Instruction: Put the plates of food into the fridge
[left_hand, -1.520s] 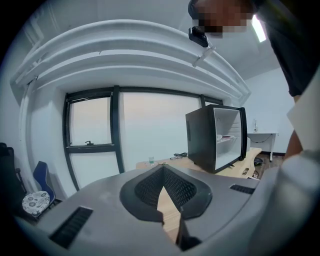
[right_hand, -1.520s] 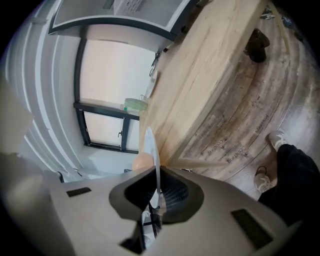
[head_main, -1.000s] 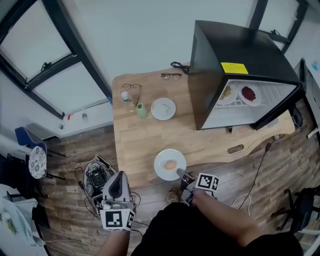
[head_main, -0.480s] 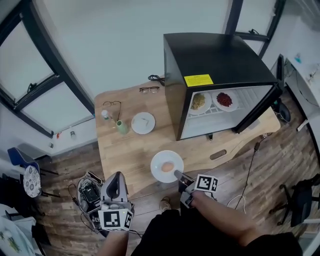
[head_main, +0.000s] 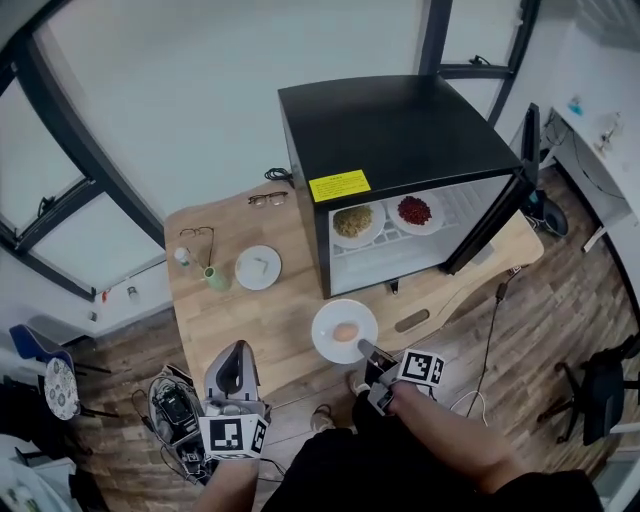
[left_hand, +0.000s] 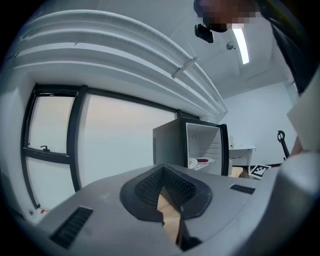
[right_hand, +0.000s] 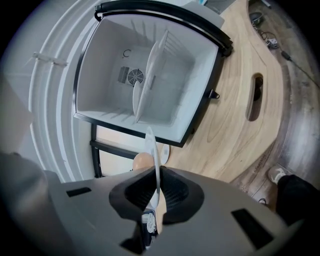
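Note:
A white plate (head_main: 344, 331) with a pale round food item (head_main: 344, 331) hangs over the table's front edge. My right gripper (head_main: 363, 348) is shut on its near rim. In the right gripper view the plate (right_hand: 152, 150) shows edge-on between the pads, facing the open fridge interior (right_hand: 145, 80). The black fridge (head_main: 395, 130) stands on the table with its door (head_main: 490, 215) swung open; two plates of food (head_main: 357, 222) (head_main: 413, 211) sit on its shelf. Another white plate (head_main: 258, 267) lies on the table. My left gripper (head_main: 232, 360) is low at the left, shut and empty.
A green bottle (head_main: 217, 278), a small bottle (head_main: 181, 257) and two pairs of glasses (head_main: 197, 236) (head_main: 264, 199) lie on the wooden table (head_main: 270, 320). A slot (head_main: 411, 320) is cut near its front edge. Cables and gear (head_main: 175, 410) clutter the floor.
The plate in my right gripper has shifted right along the table, now in front of the fridge opening. The head view has turned towards the fridge. The left gripper stays low.

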